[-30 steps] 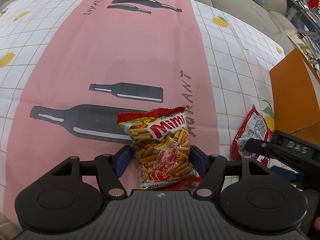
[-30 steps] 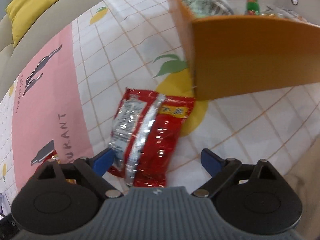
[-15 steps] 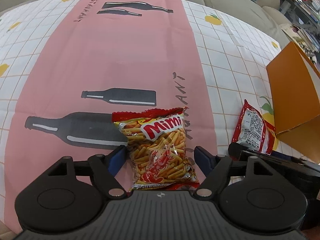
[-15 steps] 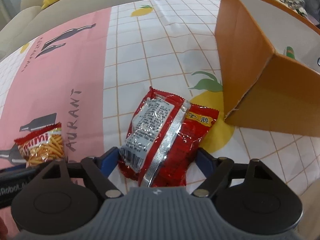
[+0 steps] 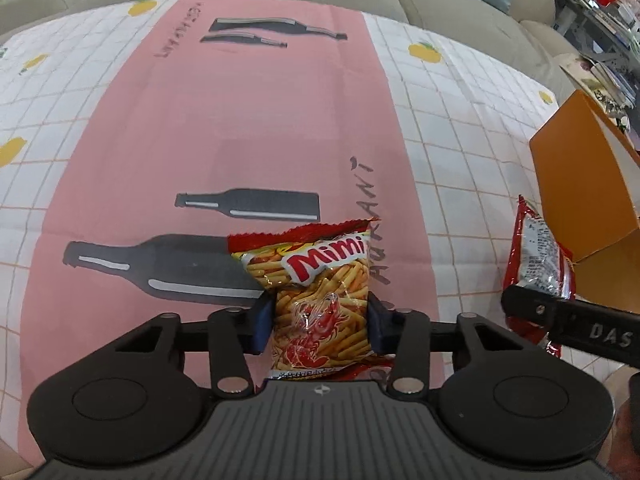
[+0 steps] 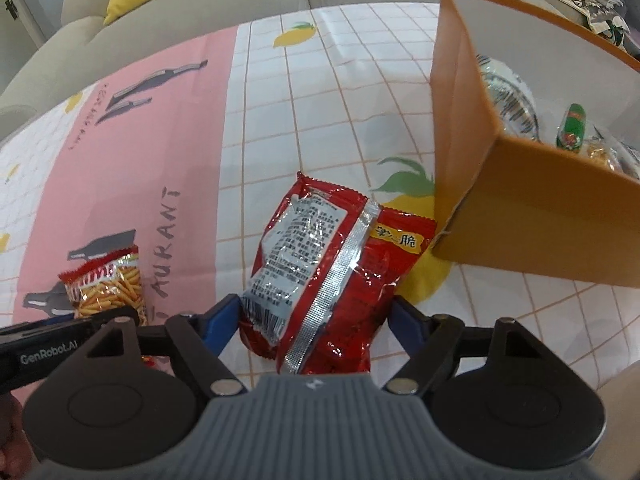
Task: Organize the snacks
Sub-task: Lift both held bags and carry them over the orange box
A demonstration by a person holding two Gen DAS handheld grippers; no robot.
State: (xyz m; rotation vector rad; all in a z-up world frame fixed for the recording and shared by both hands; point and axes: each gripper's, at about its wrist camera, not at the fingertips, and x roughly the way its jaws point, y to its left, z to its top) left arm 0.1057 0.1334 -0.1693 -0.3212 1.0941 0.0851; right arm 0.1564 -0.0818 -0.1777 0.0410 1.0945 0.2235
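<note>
Closing in on the Mimi snack bag (image 5: 320,300), the left gripper (image 5: 320,322) has its blue pads pressed against both sides of the packet, jaws squeezing shut around it! The bag of yellow sticks (a shrimp printed on the front) lies on the pink band of the tablecloth (image 5: 224,128), its top over a printed bottle. Over on the other side, the right gripper (image 6: 316,320) straddles the red snack bag (image 6: 332,280), back side up with a silver seam; its jaws stand wide, and the blue fingers (image 6: 218,320) sit right at the bag's edges — whether they press it, I cannot tell. That red bag lies on the white checked part, just beside the orange box (image 6: 532,216), which already holds several packets.
</note>
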